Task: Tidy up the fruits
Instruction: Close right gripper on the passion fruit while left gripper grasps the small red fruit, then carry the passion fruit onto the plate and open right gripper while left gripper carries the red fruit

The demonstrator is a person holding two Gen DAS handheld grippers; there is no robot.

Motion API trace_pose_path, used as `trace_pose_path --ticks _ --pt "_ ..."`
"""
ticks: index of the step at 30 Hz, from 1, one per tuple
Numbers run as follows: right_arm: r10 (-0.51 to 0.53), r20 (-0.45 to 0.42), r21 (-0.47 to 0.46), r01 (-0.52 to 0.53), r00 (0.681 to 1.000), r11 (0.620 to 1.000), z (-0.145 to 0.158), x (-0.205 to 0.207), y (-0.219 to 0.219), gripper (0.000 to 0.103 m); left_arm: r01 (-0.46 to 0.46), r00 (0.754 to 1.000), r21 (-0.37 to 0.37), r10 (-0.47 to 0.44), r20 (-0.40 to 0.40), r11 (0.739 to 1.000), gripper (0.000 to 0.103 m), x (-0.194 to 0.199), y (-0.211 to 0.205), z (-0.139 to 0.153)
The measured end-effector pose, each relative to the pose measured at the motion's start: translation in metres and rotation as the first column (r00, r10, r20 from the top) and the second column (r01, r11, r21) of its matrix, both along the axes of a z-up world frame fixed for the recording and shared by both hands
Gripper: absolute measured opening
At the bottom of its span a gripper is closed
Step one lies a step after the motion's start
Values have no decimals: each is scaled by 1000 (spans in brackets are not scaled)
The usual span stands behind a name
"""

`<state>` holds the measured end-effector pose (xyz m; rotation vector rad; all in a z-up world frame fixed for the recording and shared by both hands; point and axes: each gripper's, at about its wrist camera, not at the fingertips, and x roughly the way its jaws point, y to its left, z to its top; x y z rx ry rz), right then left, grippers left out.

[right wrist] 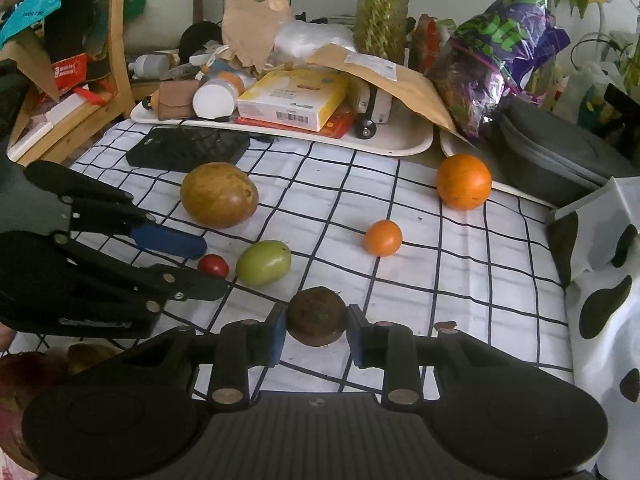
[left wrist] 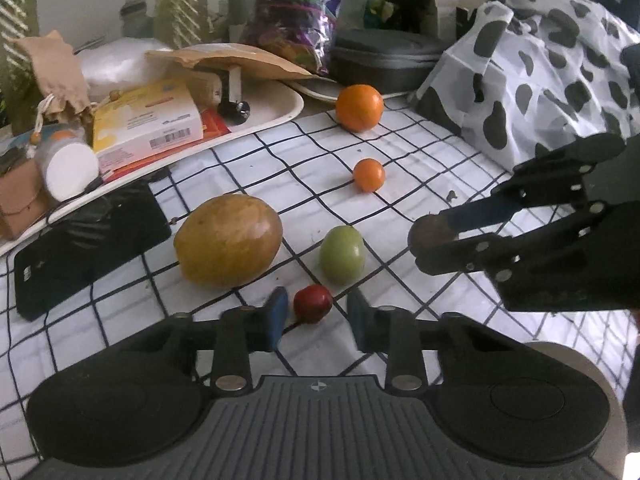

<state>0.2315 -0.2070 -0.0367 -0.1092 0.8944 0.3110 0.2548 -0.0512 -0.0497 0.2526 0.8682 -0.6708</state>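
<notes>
- Right tool (right wrist: 316, 334) clamped on brown fruit (right wrist: 316, 316) at its widest girth, low over checked surface (right wrist: 460, 288); looks firm, light, rough-skinned.
- Left tool (left wrist: 316, 314) narrowed around small red fruit (left wrist: 313, 303), contact unclear; smooth, likely slippery, so grip centred.

A big yellow-brown mango (right wrist: 219, 194) lies far left on its side. Near it sit a green fruit (right wrist: 263, 262) and a tiny red fruit (right wrist: 213, 265), just beside each other. A small orange (right wrist: 383, 237) sits in the middle, a big orange (right wrist: 463, 181) far right. A dark brown fruit (right wrist: 317, 316) is nearest.
</notes>
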Motion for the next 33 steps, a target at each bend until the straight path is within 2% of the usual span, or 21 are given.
trace_pose_path --ticks 2,6,12,16,24,33 --pt "-4 -1 1 4 1000 1000 0 1 -2 33 4 1000 29 -4 23 1000 21 0 -3 -3" --pt "-9 -3 7 9 1000 1000 1 1 -5 33 -12 1000 31 11 26 999 21 -1 -3 0" --pt "-17 2 26 17 1000 1000 5 -6 -8 33 -10 999 12 10 49 1000 21 -15 5 12" --pt "-19 15 33 19 1000 999 8 -17 -10 33 -38 997 -19 40 65 999 21 -27 14 24" --pt "-37 63 68 33 997 997 23 -48 -15 33 -83 991 -75 90 103 994 21 -70 28 47" --pt "-39 98 99 29 994 995 38 -96 -14 33 -76 987 -102 89 134 992 21 -128 36 62"
